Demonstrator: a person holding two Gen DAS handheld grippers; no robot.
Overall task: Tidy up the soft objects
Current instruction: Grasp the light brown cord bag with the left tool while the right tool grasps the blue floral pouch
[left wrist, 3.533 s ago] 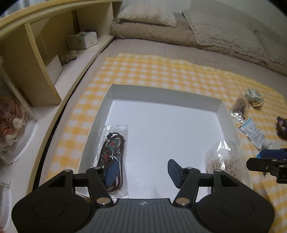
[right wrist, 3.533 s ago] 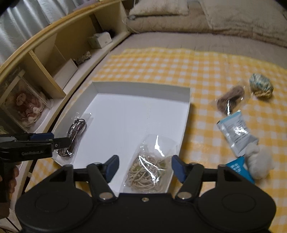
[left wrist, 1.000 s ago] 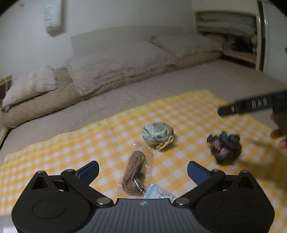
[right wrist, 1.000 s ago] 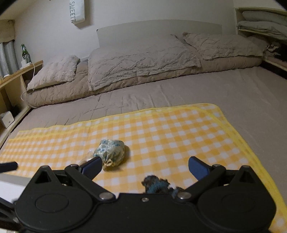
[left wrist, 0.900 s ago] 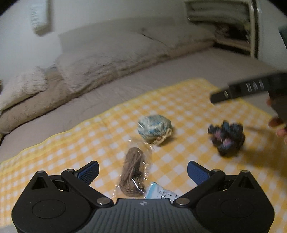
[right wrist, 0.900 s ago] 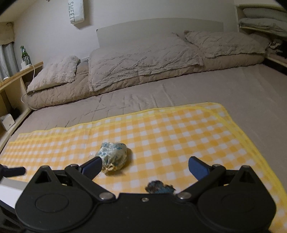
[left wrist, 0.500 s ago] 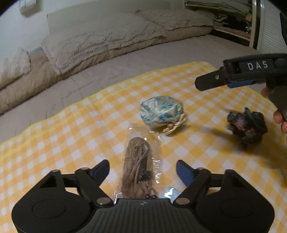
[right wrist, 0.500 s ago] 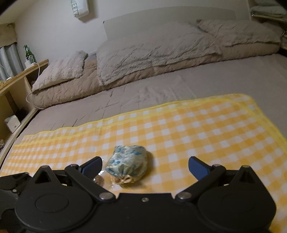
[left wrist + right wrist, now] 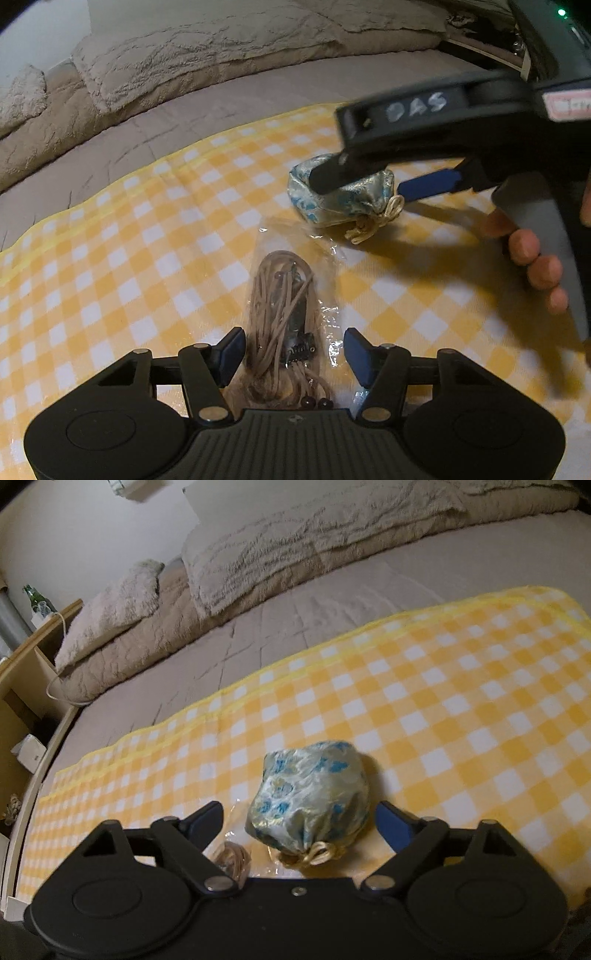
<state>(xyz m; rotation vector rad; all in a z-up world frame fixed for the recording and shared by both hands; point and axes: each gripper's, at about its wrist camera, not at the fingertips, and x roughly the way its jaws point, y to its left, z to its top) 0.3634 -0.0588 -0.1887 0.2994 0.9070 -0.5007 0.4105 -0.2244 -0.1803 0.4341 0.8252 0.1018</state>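
Two grippers over a yellow check cloth (image 9: 155, 236), both with jaws apart. Left gripper (image 9: 293, 350) is low at the near end of a clear bag of tan cord (image 9: 284, 306), pads either side of it, gap visible both sides, nothing clamped. Dark clip and a few beads show inside that bag. Scrap of another clear wrapper (image 9: 360, 397) sits by the right pad, contents unreadable. Just beyond the bag lies a pouch (image 9: 343, 201), pale fabric with blue print, gold drawstring knot pointing toward the near side; bag's far edge nearly reaches it, contact unclear. Right gripper (image 9: 297, 821) straddles the pouch, spread wide, pads clear of the fabric on each side; from the left wrist view its upper finger crosses in front of the pouch and hides part of it. That finger carries handwritten "DAS". Red label further back on the body is blurred, unreadable. Hand (image 9: 532, 254) wraps the right gripper's grey handle, fingertips visible. Cord bag's corner sits under the right gripper's left pad. Beyond the cloth: grey-brown bedding (image 9: 332, 602), pillows (image 9: 114, 609), wooden shelf (image 9: 22, 686) at far left with a green bottle (image 9: 35, 598).
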